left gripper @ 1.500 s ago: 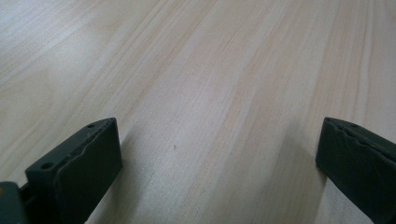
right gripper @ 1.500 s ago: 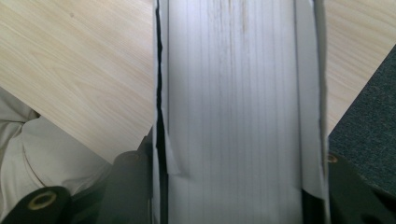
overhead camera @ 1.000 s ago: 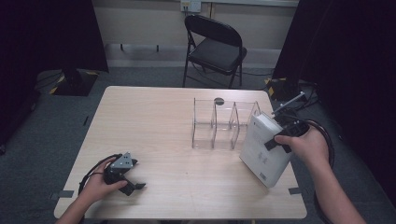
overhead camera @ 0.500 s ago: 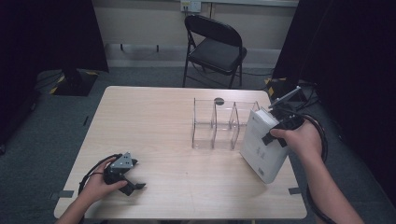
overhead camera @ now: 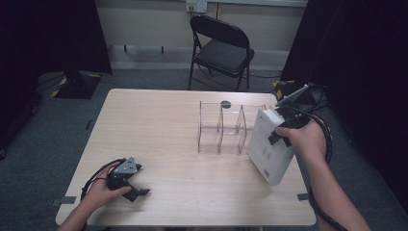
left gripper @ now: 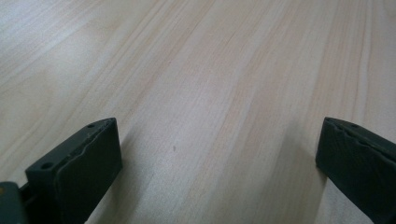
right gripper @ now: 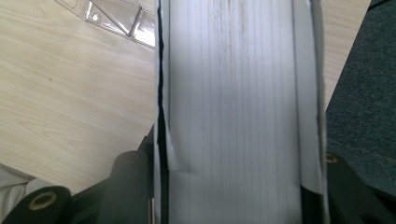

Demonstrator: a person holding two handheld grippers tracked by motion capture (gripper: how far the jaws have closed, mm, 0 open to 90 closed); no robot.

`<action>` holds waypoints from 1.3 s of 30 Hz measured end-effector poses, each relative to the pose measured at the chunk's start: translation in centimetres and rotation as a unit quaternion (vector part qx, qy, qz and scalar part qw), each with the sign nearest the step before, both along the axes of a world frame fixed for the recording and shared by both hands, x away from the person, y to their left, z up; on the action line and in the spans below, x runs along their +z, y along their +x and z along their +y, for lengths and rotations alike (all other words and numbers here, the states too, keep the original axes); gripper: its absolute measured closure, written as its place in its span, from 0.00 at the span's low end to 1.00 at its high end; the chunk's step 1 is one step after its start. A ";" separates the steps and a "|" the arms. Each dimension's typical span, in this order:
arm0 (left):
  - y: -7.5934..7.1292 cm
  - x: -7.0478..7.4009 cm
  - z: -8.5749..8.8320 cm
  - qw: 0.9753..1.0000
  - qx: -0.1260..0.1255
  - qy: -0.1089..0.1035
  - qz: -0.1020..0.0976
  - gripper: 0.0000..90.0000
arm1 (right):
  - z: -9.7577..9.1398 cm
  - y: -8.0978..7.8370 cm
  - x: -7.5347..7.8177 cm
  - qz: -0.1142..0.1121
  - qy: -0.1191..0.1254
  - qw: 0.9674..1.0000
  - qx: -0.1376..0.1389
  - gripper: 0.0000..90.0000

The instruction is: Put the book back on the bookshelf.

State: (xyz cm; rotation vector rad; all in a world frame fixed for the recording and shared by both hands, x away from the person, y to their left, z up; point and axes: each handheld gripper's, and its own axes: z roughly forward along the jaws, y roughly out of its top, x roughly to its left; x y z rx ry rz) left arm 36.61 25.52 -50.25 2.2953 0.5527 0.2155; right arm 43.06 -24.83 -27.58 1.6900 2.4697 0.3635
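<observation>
- From above, a clear plastic rack point(overhead camera: 222, 129) with upright dividers stands on the wooden table point(overhead camera: 159, 125), toward its far right. Its compartments look bare, though the see-through walls make that hard to judge. A small dark round thing point(overhead camera: 225, 103) lies just behind it; I cannot tell what it is.
- Just right of the rack, the right gripper point(overhead camera: 284, 129) clamps a thick white book point(overhead camera: 269, 144), tilted, its lower corner near the table's right edge. Whether that corner touches the wood I cannot tell. The person's right hand covers most of the gripper.
- At the near left corner the left gripper point(overhead camera: 137, 186) rests on the table in the person's left hand, well apart from the book and rack.
- Beyond the table stands a dark folding chair point(overhead camera: 221, 48).
- In the left gripper view, the two black jaws stand wide apart with only bare table point(left gripper: 210, 84) between them, holding nothing.
- In the right gripper view, the book's point(right gripper: 238, 107) page edge runs up the middle, squeezed between the jaws at both covers; its top is cut off by the frame. A corner of the rack point(right gripper: 116, 21) shows at upper left, the grey floor point(right gripper: 364, 93) at right.
</observation>
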 end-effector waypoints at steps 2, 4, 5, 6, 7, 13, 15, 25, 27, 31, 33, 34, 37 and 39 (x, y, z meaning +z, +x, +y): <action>0.0 0.0 0.0 1.000 0.000 0.000 0.000 0.00 | 0.1 0.2 0.1 0.000 -0.002 1.000 -0.002 0.58; 0.0 0.0 0.0 1.000 0.000 0.000 0.000 0.00 | 0.4 0.3 0.2 0.001 -0.005 1.000 -0.004 0.58; 0.0 0.0 0.0 1.000 0.000 0.000 0.000 0.00 | 0.4 0.4 0.2 0.002 -0.005 1.000 -0.004 0.58; 0.0 0.0 0.0 1.000 0.000 0.000 0.000 0.00 | 0.5 0.5 0.2 0.003 -0.005 1.000 -0.004 0.58; 0.0 0.0 0.0 1.000 0.000 0.000 0.000 0.00 | 0.5 0.6 0.2 0.002 -0.003 1.000 -0.008 0.58; 0.0 0.0 0.0 1.000 -0.001 0.000 0.000 0.00 | 0.9 1.0 0.2 0.002 0.001 1.000 -0.016 0.58; 0.0 0.0 0.0 1.000 -0.001 0.000 0.000 0.00 | 1.0 1.2 0.2 0.002 0.001 1.000 -0.019 0.58; 0.0 0.0 0.0 1.000 -0.001 0.000 0.000 0.00 | 1.0 1.8 0.1 -0.006 0.006 0.999 -0.040 0.58; 0.0 0.0 0.0 1.000 -0.001 0.000 0.000 0.00 | 0.9 1.9 0.1 -0.008 0.006 0.999 -0.043 0.58; 0.0 0.0 0.0 1.000 -0.001 0.000 0.000 0.00 | 0.9 2.1 0.2 -0.006 0.011 0.999 -0.049 0.58; 0.0 0.0 0.0 1.000 -0.001 0.000 0.000 0.00 | 0.9 2.2 0.2 -0.006 0.014 0.999 -0.051 0.58; 0.0 0.0 0.0 1.000 -0.001 0.000 0.000 0.00 | 0.9 2.3 0.2 -0.005 0.014 0.999 -0.052 0.58; 0.0 0.0 0.0 1.000 -0.001 0.000 0.000 0.00 | 1.0 2.6 0.2 -0.005 0.010 0.999 -0.052 0.58; 0.0 0.0 0.0 1.000 -0.001 0.000 0.000 0.00 | 1.1 2.7 0.1 -0.002 0.009 0.998 -0.054 0.58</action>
